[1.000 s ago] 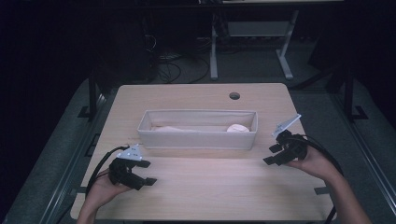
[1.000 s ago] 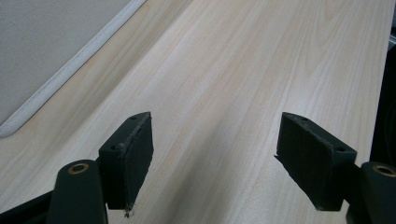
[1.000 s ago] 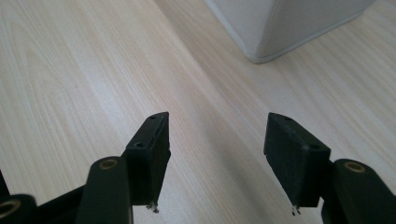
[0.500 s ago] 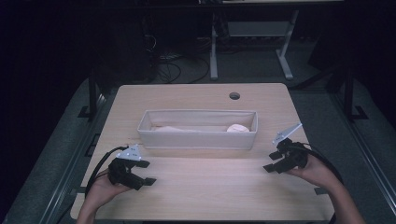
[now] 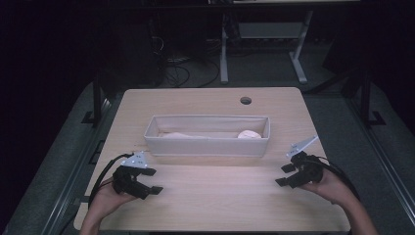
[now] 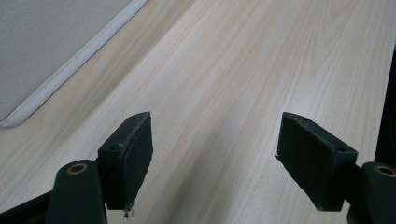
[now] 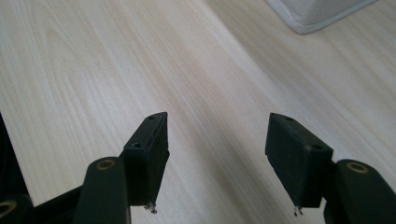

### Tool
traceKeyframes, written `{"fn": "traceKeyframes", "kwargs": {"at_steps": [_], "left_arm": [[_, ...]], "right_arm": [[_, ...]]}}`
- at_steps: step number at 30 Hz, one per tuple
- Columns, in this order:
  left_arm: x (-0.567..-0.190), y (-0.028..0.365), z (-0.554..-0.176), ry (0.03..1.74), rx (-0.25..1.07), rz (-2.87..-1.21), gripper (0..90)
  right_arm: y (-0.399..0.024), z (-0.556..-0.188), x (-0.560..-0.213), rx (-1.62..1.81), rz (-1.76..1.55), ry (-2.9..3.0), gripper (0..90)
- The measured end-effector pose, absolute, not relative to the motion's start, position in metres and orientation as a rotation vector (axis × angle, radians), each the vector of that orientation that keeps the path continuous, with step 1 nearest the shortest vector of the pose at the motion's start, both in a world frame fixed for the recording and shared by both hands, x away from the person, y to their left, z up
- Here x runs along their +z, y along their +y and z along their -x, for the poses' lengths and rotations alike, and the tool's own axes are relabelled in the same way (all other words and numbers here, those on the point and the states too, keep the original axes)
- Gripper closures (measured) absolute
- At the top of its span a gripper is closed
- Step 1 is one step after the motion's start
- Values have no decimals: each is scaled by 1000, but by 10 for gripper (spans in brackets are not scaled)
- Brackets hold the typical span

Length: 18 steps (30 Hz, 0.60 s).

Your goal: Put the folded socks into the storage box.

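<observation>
Your two grippers sit low over the near part of the wooden table [image 5: 215,196], one at each side. Your left gripper [image 5: 149,182] has its jaws wide apart with nothing in them, and in the left gripper view only bare wood lies between its pads [image 6: 135,154]. Your right gripper [image 5: 286,175] is wide too and holds nothing. Past both of them, in the middle of the table, stands a long white fabric bin [image 5: 208,147]. Inside it lies something pale: a round lump [image 5: 249,134] near the right end and a longer soft shape [image 5: 178,134] toward the left. You cannot tell what they are from here. To reach in well, I think you should lift a gripper up over the near wall first, then come down from above, so you do not push the soft bin along the table. Keep the jaws wide until the pads are on both sides of the lump. Far back is a round hole [image 5: 245,100] in the table.
</observation>
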<state>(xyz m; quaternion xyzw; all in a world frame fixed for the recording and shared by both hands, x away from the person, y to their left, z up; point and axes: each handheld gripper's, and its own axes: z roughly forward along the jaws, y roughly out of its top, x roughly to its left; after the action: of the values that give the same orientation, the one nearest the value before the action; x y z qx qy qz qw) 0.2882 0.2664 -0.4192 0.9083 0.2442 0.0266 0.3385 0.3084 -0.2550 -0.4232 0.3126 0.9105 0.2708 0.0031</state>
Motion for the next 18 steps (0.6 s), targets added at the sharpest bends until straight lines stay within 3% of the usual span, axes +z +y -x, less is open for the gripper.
{"fn": "traceKeyframes", "kwargs": {"at_steps": [18], "left_arm": [[-419, 267, -288, 638, 72, -2370, 257]], "right_arm": [[-257, -291, -432, 895, -985, 2837, 388]]}}
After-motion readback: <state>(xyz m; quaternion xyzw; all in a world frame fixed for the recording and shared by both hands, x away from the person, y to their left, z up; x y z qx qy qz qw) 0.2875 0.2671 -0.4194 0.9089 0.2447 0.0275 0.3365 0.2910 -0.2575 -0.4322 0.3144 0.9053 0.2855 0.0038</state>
